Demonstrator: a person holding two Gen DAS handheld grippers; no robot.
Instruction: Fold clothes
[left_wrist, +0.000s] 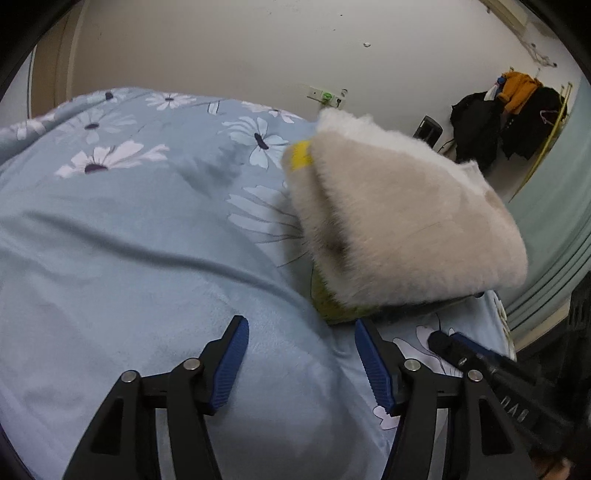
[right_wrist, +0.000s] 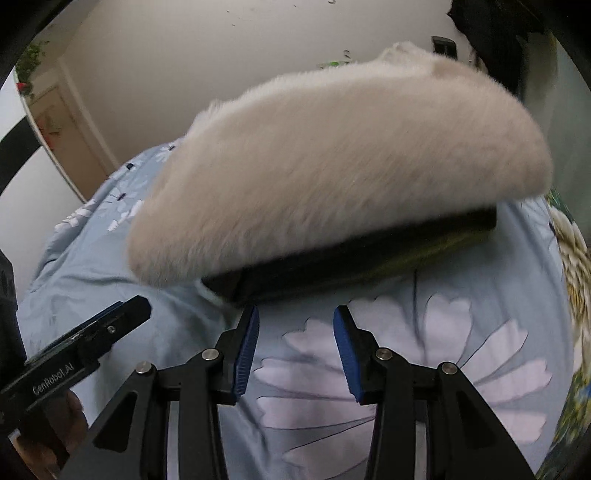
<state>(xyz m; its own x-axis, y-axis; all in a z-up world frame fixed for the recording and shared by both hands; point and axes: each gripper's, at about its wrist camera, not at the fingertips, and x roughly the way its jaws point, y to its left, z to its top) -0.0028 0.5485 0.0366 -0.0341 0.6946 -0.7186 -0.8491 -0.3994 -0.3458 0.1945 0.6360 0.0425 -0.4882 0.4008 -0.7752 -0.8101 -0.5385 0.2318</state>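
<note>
**A:** What have I got in front of me on the left side?

**B:** From my left wrist view, the left claw (left_wrist: 301, 354) is spread, nothing between its blue pads (left_wrist: 231, 363), hanging over the pale blue flowered bedspread (left_wrist: 122, 240). The folded fluffy cream garment (left_wrist: 402, 221) lies ahead and to the right of it on the bed, apart from the pads. A yellow patch (left_wrist: 301, 157) shows at its far left corner.

**A:** And under the cream one?

**B:** I see a dark folded layer (right_wrist: 354, 258) beneath it in the right wrist view, with a greenish-yellow edge (left_wrist: 325, 299) showing in the left view. It looks like a stack; I can't tell what the lower pieces are.

**A:** The right side?

**B:** My right claw (right_wrist: 295, 350) is also parted and pinching nothing. Its fingertips sit just short of the dark layer's near edge, over a large white flower print. The frame is blurred, so I can't say whether its left tip touches the cloth.

**A:** Do the two see each other?

**B:** Yes. The right claw shows at the lower right of the left view, and the left claw pokes in at the lower left of the right view. Dark and orange clothes (left_wrist: 517, 110) hang by the far wall.
</note>
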